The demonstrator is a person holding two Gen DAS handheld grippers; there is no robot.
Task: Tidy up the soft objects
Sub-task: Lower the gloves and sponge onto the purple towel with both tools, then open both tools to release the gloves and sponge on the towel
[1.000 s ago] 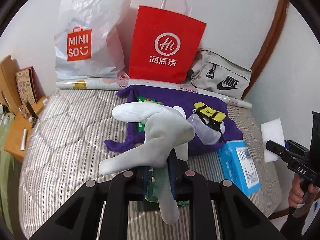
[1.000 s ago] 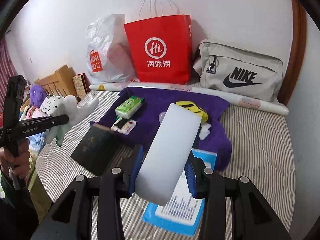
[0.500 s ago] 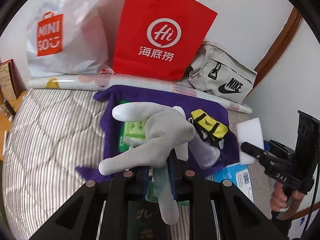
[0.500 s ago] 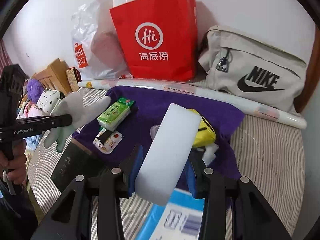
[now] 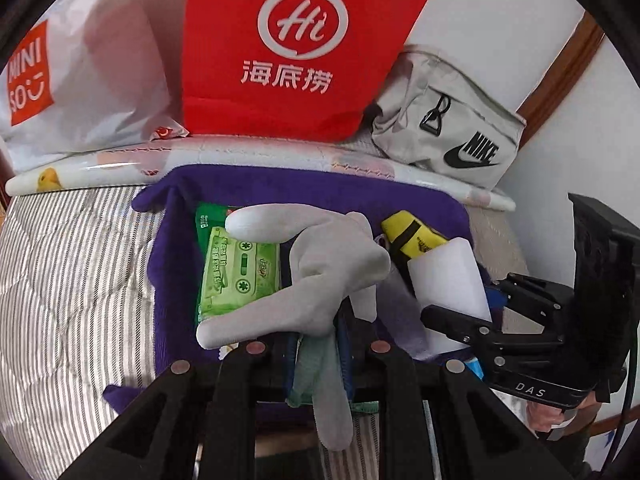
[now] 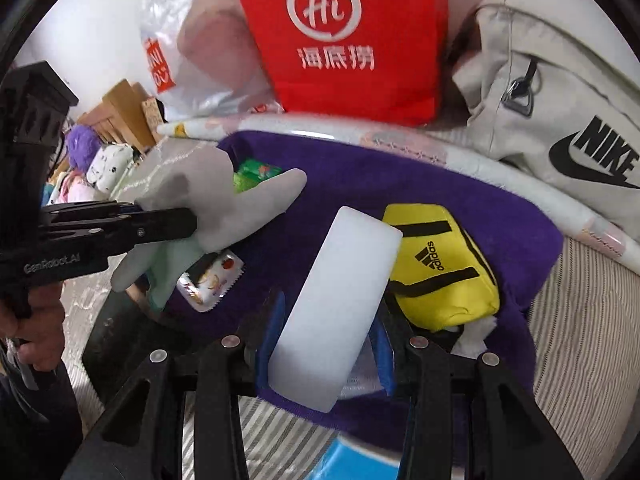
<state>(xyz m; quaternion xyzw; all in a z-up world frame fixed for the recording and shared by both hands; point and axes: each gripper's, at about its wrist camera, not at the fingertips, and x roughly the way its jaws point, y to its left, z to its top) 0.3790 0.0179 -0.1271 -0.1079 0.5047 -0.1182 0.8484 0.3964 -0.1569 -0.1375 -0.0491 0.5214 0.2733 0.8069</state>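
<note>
Striped bed (image 5: 72, 280) carrying purple towel (image 6: 460, 200); red bag (image 5: 296, 48) leaning on white wall. Left claw (image 5: 318, 344) gripping grey plush toy (image 5: 320, 272) (limbs dangling) over towel. Right claw (image 6: 326, 344) clamping white sponge block (image 6: 340, 304), tilting beside yellow pouch (image 6: 440, 268).

Both grippers moved forward over the purple towel (image 6: 460, 196). Grey plush toy (image 5: 336, 268) now above the green tissue pack (image 5: 236, 272); white sponge (image 6: 340, 304) now beside the yellow pouch (image 6: 440, 264).
</note>
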